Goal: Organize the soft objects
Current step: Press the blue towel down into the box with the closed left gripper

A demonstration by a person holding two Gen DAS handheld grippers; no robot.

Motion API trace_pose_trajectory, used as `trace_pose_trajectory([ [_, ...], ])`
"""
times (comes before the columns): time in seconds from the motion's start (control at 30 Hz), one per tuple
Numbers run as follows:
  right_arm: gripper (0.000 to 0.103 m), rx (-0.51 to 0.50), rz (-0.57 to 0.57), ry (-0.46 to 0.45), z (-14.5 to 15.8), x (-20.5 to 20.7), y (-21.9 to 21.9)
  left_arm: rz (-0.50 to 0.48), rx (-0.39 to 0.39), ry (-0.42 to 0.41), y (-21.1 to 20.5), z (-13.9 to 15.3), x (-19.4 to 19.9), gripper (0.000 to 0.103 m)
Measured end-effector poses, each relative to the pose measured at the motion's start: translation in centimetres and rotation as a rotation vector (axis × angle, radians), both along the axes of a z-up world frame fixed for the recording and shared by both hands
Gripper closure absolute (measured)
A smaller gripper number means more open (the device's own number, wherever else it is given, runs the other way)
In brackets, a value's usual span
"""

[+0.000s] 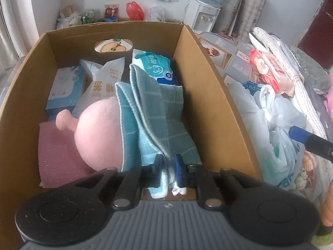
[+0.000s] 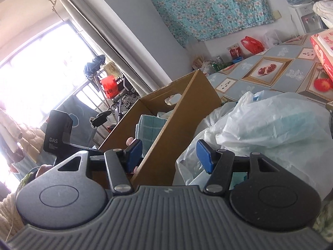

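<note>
Pinched nearly shut, the left gripper [image 1: 169,167] holds the teal towel [image 1: 154,114] at the cardboard box's [image 1: 212,95] near edge beside its right wall; right gripper [image 2: 169,156] half-open, empty; tucking looks underway, next flattening it.

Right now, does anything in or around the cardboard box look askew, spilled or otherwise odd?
Nothing spilled or damaged. The teal towel lies rumpled and slanted in the cardboard box, draped over the pink plush, its near edge pinched in the left gripper.
</note>
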State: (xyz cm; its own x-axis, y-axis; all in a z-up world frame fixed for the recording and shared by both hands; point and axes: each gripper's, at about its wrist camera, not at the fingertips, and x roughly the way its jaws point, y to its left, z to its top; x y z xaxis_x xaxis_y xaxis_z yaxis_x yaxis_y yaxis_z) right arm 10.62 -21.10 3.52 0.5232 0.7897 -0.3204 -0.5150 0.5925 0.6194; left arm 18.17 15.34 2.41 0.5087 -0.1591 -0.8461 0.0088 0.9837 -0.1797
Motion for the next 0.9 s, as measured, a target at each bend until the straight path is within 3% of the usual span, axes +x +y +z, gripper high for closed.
trace_pose_trajectory([
  [0.07, 0.045, 0.003, -0.001, 0.000, 0.0, 0.1, -0.2, 0.021, 0.021, -0.011, 0.4, 0.2, 0.0, 0.064],
  [0.2, 0.045, 0.007, 0.003, 0.001, -0.1, 0.3, 0.0, 0.051, 0.074, -0.054, 1.1, 0.9, -0.6, 0.046],
  [0.5, 0.044, 0.032, 0.038, 0.017, -0.8, 0.0, 0.5, 0.048, 0.187, -0.102, 0.7, 0.4, 1.3, 0.042],
  [0.63, 0.044, 0.049, 0.036, 0.035, -1.4, -0.5, 0.3, 0.046, 0.200, -0.110, 0.3, 0.4, 1.7, 0.042],
  [0.7, 0.044, 0.063, 0.027, 0.043, -1.7, -0.6, 0.0, 0.035, 0.227, -0.116, -0.2, 0.2, 1.6, 0.047],
  [0.8, 0.044, 0.081, 0.017, 0.059, -2.3, -0.7, -0.3, 0.019, 0.280, -0.129, -1.2, -0.1, 1.2, 0.076],
  [0.87, 0.044, 0.090, 0.014, 0.068, -2.7, -0.6, -0.6, 0.009, 0.281, -0.115, -1.4, -0.4, 1.2, 0.090],
  [0.9, 0.044, 0.093, 0.011, 0.073, -2.9, -0.6, -0.7, 0.013, 0.258, -0.094, -1.4, -0.7, 1.4, 0.093],
])
